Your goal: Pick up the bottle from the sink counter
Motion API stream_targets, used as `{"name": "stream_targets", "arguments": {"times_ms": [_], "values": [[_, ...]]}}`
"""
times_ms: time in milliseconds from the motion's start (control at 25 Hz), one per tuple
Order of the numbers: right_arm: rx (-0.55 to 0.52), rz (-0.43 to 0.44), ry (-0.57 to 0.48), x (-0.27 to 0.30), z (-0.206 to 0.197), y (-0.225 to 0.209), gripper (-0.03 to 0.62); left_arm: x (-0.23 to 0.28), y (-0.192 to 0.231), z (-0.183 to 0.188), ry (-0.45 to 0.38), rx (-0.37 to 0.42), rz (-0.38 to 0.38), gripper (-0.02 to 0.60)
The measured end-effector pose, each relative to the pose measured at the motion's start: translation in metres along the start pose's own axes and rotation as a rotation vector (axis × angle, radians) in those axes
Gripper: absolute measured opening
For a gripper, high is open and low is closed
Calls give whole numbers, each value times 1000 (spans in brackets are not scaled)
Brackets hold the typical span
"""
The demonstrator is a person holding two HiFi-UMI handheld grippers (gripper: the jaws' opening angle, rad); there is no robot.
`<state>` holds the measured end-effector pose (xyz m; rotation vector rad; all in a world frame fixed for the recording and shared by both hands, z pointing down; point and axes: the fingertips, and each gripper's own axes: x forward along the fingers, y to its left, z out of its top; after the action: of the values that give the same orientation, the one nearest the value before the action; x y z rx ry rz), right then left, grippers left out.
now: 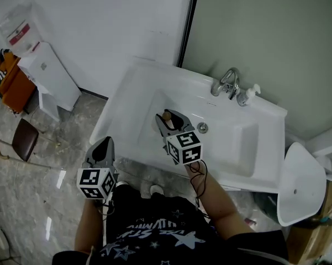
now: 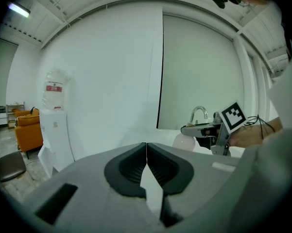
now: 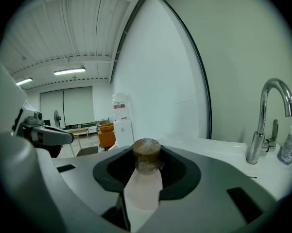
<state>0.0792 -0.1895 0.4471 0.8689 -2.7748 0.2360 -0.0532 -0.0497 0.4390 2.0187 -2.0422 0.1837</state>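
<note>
A pale, translucent bottle [image 3: 144, 183] with a brown round cap [image 3: 146, 155] stands upright between the jaws of my right gripper [image 3: 146, 165], which is shut on it. In the head view that gripper [image 1: 168, 120] hovers over the left part of the white sink [image 1: 150, 75], with the brown cap [image 1: 167, 115] showing between the fingers. My left gripper [image 1: 103, 143] is at the sink's front left corner, off the counter, its jaws shut together on nothing [image 2: 146, 152]. The left gripper view also catches the right gripper [image 2: 204, 129] with the pale bottle [image 2: 183, 141].
A chrome faucet [image 1: 227, 81] and a small soap dispenser [image 1: 248, 95] stand at the sink's back. A white water dispenser [image 1: 41, 70], an orange sofa [image 1: 10, 84] and a brown chair [image 1: 25, 139] are to the left. A white bin [image 1: 301, 184] is to the right.
</note>
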Motion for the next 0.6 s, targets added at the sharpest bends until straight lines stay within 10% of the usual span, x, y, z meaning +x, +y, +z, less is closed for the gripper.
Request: {"name": "stream_targets", "arguments": {"times_ms": [600], "values": [[-23, 48, 11, -26, -5, 72, 135, -100, 27, -29, 4, -20, 91, 20]]}}
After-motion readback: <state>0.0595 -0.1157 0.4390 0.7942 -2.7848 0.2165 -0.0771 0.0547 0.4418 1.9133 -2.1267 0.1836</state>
